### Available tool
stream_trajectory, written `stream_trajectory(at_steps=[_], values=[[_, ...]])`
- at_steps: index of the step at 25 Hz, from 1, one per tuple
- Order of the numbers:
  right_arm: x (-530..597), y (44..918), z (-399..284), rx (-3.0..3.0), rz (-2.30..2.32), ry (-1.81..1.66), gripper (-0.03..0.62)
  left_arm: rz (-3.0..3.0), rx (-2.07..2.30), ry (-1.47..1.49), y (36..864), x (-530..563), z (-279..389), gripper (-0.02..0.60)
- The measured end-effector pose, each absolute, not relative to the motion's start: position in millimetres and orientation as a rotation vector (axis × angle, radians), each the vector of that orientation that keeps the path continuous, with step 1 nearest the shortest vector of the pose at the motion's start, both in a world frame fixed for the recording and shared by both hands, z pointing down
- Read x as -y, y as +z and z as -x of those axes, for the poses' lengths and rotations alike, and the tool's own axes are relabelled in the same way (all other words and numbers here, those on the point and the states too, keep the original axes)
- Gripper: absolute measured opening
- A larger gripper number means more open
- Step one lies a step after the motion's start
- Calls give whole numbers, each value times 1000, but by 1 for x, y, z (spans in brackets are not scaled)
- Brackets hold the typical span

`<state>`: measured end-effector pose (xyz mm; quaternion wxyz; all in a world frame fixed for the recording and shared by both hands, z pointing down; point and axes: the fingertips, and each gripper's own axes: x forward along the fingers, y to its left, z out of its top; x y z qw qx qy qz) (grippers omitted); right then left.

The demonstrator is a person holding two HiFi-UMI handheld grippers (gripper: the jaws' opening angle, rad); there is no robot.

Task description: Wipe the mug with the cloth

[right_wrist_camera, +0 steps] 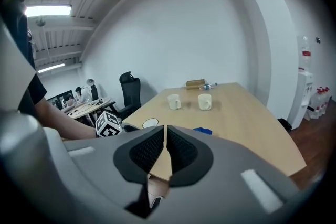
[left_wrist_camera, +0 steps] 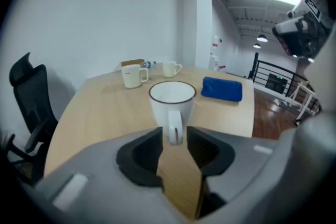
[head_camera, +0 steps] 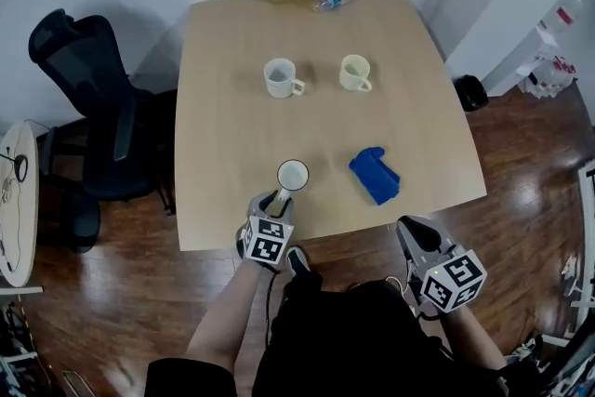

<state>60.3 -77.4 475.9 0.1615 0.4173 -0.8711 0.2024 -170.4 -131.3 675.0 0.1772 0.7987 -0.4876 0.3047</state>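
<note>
The jaws of the left gripper (left_wrist_camera: 175, 136) are drawn in about halfway on the handle of the mug (left_wrist_camera: 172, 99). The handle sits between their tips, and this looks like a hold rather than a loose fit. The mug stands upright on the counter (head_camera: 232, 153) near its front edge, directly ahead of that gripper, and its white inside looks empty. The jaws of the right gripper (right_wrist_camera: 164, 131) are closed together with nothing between them. In the head view this gripper hangs off the counter's front edge, close to the person's body and well apart from anything on the counter.

The cloth (head_camera: 375, 174), blue and folded, lies flat on the counter to the right of the mug. It is near the mug but not touching it, and neither gripper touches it.

By this layout the task has barely begun. The mug seems secured by its handle, which would be the first step. No wiping can be under way, because the cloth sits unheld. What is left is nearly everything: the right gripper has to open, reach the cloth and take it, carry it to the mug, and rub it over the mug while the left gripper steadies it.

Two other mugs (head_camera: 280, 77) stand side by side farther back on the counter, apart from all this.
</note>
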Motion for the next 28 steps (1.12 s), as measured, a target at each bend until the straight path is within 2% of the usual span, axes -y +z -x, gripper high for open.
stream_trajectory(at_steps=[8, 10, 13, 18, 20, 21, 23, 25, 28], values=[[121, 503, -54, 2480, -1043, 604, 20, -2211, 1389, 910, 686, 140, 164, 134], [130, 506, -58, 2480, -1007, 606, 20, -2189, 1416, 885, 687, 139, 162, 85], [149, 514, -61, 2470, -979, 575, 20, -2184, 1444, 846, 686, 140, 164, 68], [183, 596, -73, 2249, -984, 477, 26, -2194, 1413, 807, 679, 134, 167, 63], [200, 641, -70, 2124, -976, 430, 181, -2192, 1383, 801, 674, 129, 171, 63], [208, 660, -67, 2074, -974, 408, 236, -2191, 1367, 799, 673, 125, 173, 63], [221, 690, -62, 1995, -985, 379, 276, -2188, 1335, 787, 671, 119, 175, 63], [230, 710, -61, 1950, -1017, 428, 274, -2190, 1307, 773, 670, 116, 177, 64], [231, 713, -57, 1949, -1071, 541, 139, -2209, 1280, 730, 664, 117, 181, 63]])
